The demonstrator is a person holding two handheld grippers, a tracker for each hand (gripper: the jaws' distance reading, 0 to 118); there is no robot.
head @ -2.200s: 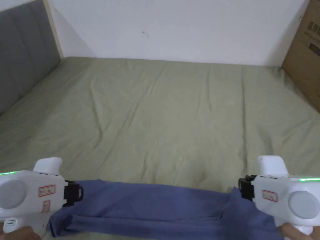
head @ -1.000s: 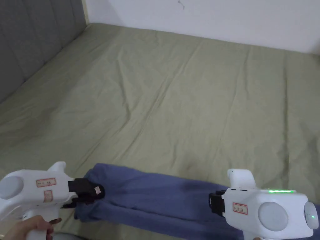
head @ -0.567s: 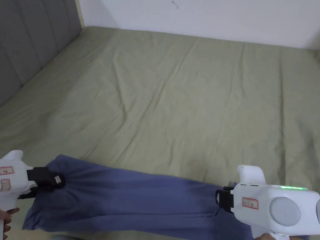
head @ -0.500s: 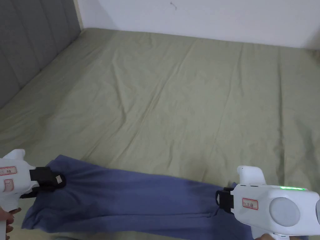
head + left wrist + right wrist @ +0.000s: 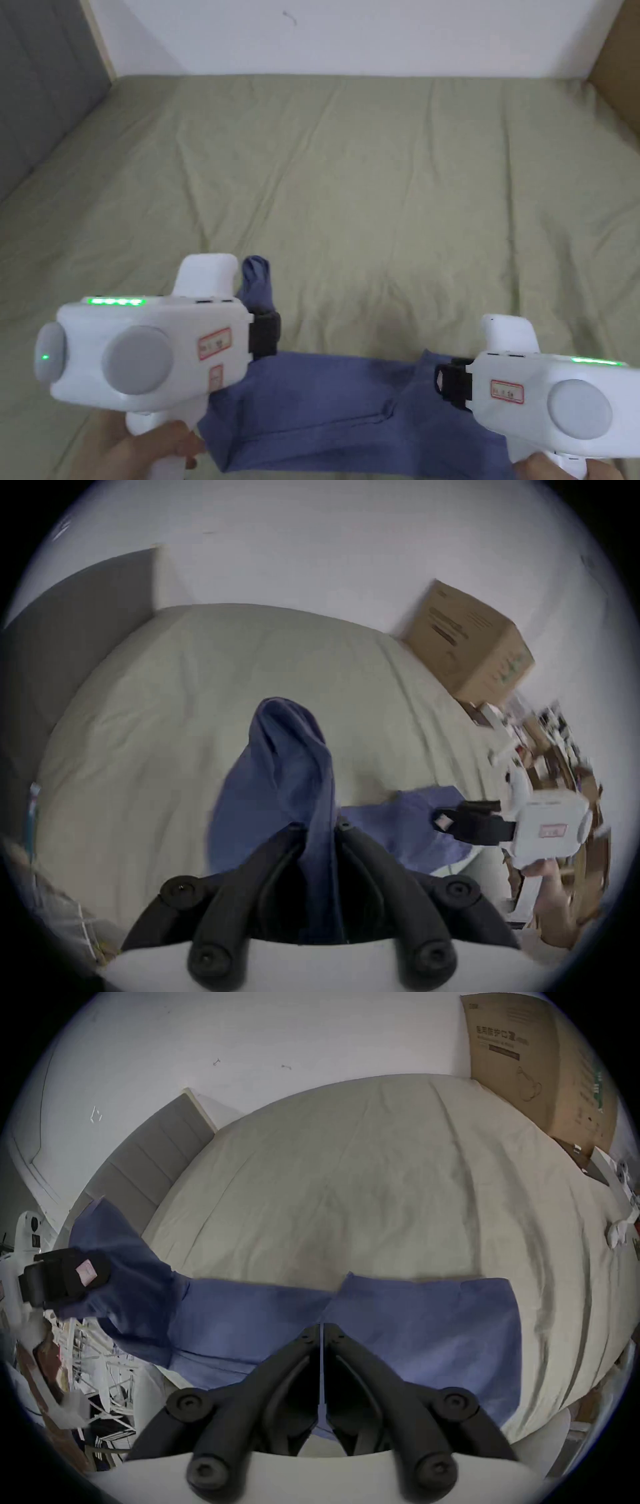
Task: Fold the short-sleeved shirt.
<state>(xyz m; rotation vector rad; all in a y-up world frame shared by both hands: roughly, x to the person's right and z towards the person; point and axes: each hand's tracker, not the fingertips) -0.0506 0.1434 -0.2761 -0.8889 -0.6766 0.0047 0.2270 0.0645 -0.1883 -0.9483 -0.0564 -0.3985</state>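
The blue shirt [image 5: 325, 400] lay as a narrow folded band along the near edge of the bed [image 5: 375, 187], on the green sheet. Its left end was lifted off the sheet and bunched, with a tuft standing up just beyond the left gripper [image 5: 273, 333].

In the left gripper view, the left gripper [image 5: 320, 826] had both jaws pressed together on a thick fold of the cloth, which rose past the jaw tips. In the right gripper view, the right gripper [image 5: 322, 1326] was clenched on a thin edge of the shirt [image 5: 415, 1324], with the fabric running between the jaws. There the right part of the shirt lay flat on the sheet.

In the head view, the right gripper [image 5: 437, 382] sat low at the right end of the band. A cardboard box [image 5: 540, 1061] stood at the far right of the bed. A grey headboard [image 5: 37, 94] was on the left.
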